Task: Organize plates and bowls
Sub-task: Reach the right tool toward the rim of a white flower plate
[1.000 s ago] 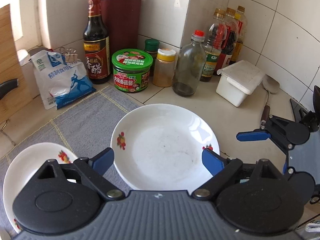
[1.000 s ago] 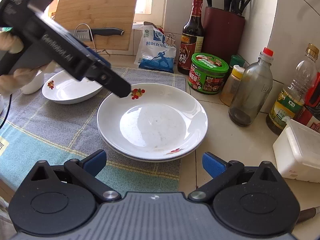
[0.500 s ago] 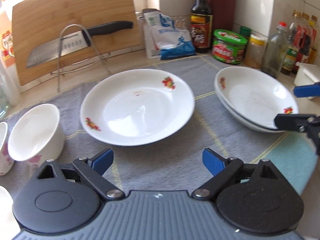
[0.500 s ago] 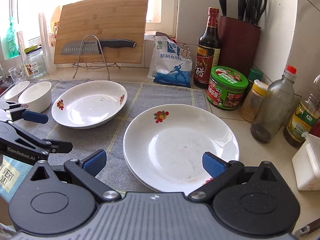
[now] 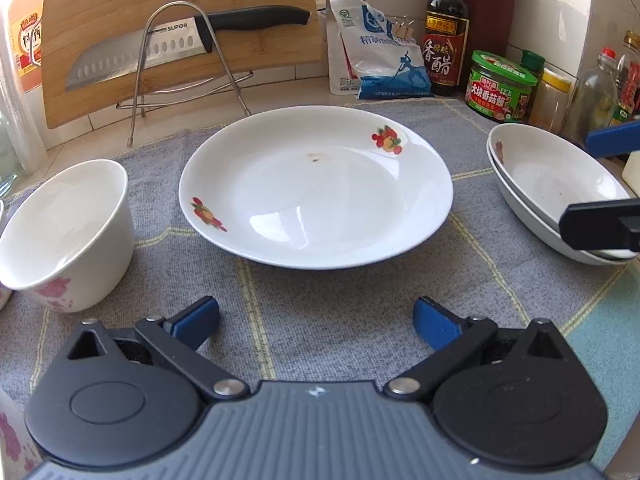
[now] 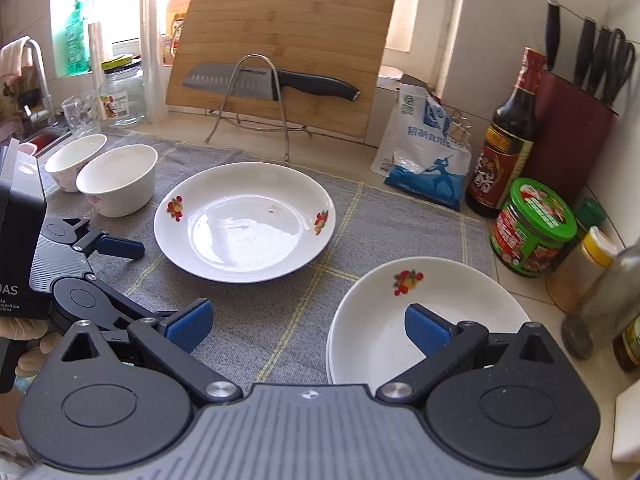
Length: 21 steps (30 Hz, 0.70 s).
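Observation:
A white plate with fruit prints lies alone on the grey mat, also in the right wrist view. A stack of two like plates sits at the mat's right edge, also in the right wrist view. A white bowl with pink flowers stands left of the single plate; a second bowl stands behind it. My left gripper is open and empty, just short of the single plate. My right gripper is open and empty, its right finger over the stack's near rim.
A bamboo cutting board and a knife on a wire rack stand at the back. A salt bag, vinegar bottle, green-lidded jar, knife block and several bottles line the right wall. Glass jars stand at far left.
My left gripper swung from the plate stack to the left and now faces the single plate at close range. My right gripper drew back and turned left. Both stayed open.

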{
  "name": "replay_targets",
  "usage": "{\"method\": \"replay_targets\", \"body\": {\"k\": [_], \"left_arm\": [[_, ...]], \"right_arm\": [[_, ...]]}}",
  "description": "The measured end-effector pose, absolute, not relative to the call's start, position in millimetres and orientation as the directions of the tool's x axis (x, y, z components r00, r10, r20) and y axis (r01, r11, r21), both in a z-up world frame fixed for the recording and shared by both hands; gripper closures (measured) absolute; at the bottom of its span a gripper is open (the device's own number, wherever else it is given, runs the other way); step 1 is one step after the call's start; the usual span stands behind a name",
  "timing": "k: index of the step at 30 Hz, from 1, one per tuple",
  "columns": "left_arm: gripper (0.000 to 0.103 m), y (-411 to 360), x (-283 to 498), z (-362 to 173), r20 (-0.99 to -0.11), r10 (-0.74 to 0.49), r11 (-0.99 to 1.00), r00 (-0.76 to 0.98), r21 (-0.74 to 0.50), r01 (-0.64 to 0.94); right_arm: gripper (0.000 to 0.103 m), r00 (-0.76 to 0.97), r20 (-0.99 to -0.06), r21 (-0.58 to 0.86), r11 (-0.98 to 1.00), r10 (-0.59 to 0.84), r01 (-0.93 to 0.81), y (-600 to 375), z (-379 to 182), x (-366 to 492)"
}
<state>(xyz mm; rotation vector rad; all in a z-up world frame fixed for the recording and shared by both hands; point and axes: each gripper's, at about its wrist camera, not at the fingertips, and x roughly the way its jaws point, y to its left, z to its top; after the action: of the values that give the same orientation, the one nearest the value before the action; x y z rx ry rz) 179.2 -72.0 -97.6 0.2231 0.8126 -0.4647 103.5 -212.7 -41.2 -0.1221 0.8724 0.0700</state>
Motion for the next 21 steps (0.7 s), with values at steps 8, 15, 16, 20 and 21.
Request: {"method": "replay_targets", "body": {"k": [8, 15, 16, 20, 21], "left_arm": [[0.000, -76, 190, -100, -0.721, -0.330, 0.872, 0.609, 0.014, 0.489], [0.000, -77, 194, -100, -0.712, -0.327, 0.878, 0.621, 0.015, 0.479], [0.000, -77, 194, -101, -0.711, -0.324, 0.880, 0.624, 0.016, 0.475], [0.000, -78, 193, -101, -0.704, -0.318, 0.885, 0.635, 0.019, 0.464], [0.000, -77, 192, -101, -0.703, -0.317, 0.886, 0.636, 0.018, 0.463]], "right_arm": [[0.000, 0.590, -0.804, -0.080, 0.968, 0.078, -0.237, -217, -51, 157], [0.000, 0.510, -0.850, -0.019, 0.958, 0.135, -0.286, -225, -73, 211], [0.000, 0.495, -0.857, -0.009, 0.957, 0.143, -0.291, -225, -77, 219], [0.000, 0.429, -0.888, 0.036, 0.955, 0.166, -0.295, -227, -95, 245], [0.000, 0.412, -0.895, 0.047, 0.953, 0.173, -0.299, -227, -100, 252]]}}
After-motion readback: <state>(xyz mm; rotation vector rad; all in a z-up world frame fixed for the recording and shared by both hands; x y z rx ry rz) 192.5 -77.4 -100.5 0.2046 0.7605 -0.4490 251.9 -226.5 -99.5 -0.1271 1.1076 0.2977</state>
